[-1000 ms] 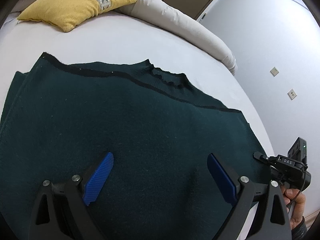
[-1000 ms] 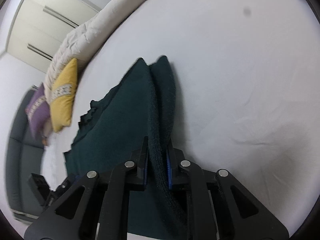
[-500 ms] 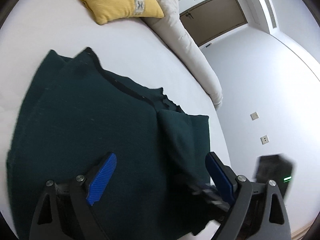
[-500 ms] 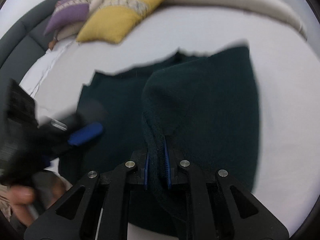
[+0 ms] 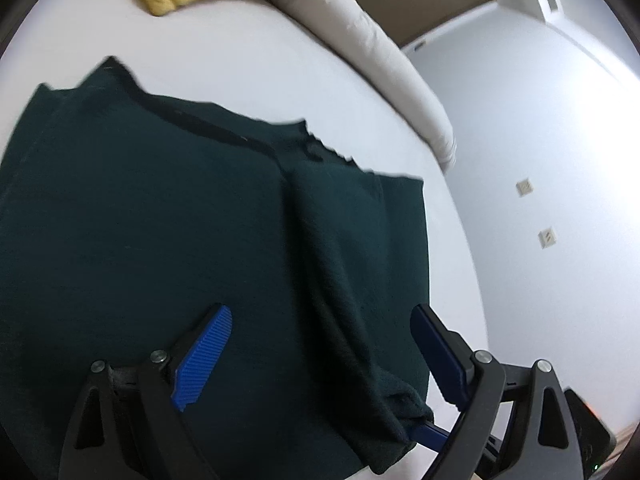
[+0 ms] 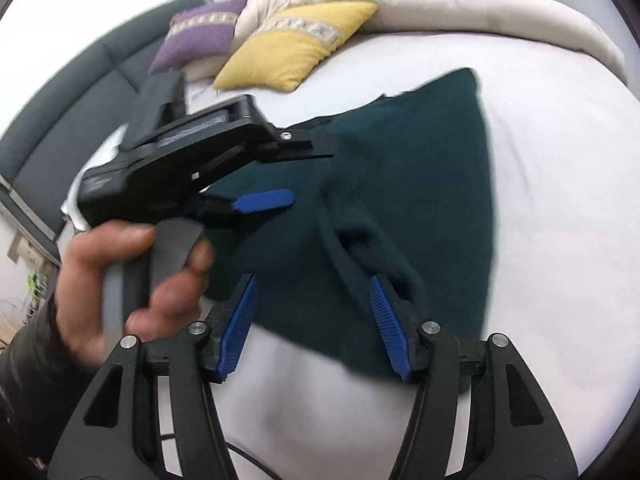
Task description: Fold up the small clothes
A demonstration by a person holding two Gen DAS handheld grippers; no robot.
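**One side folded in, both grippers wide over the sweater**

The white bed (image 5: pixel 248 52) carries everything; a pale rolled duvet (image 5: pixel 372 44) runs along its far edge, with a yellow cushion (image 6: pixel 296 44) and a purple cushion (image 6: pixel 200 36) near a grey sofa (image 6: pixel 52 128); the dark green sweater (image 5: pixel 140 232) lies flat on the sheet, neckline away from the person, its long axis running from the grippers toward the cushions.

The sweater's right side lies doubled over the body as a folded flap (image 5: pixel 360 248), a raised ridge marking the inner edge; the left side looks unfolded, though its far edge is partly out of view.

The left gripper (image 5: pixel 320 356) hovers above the hem with its jaws spread wide, holding nothing; the flap's lower corner sits between the fingers; the right gripper (image 6: pixel 316 320) is likewise spread wide and empty at the near hem, one pad touching or nearly touching the flap; blur hides which.

The left hand (image 6: pixel 120 280) is nearer the unfolded side, so the matching fold likely falls to it; the grab point lies to its left.
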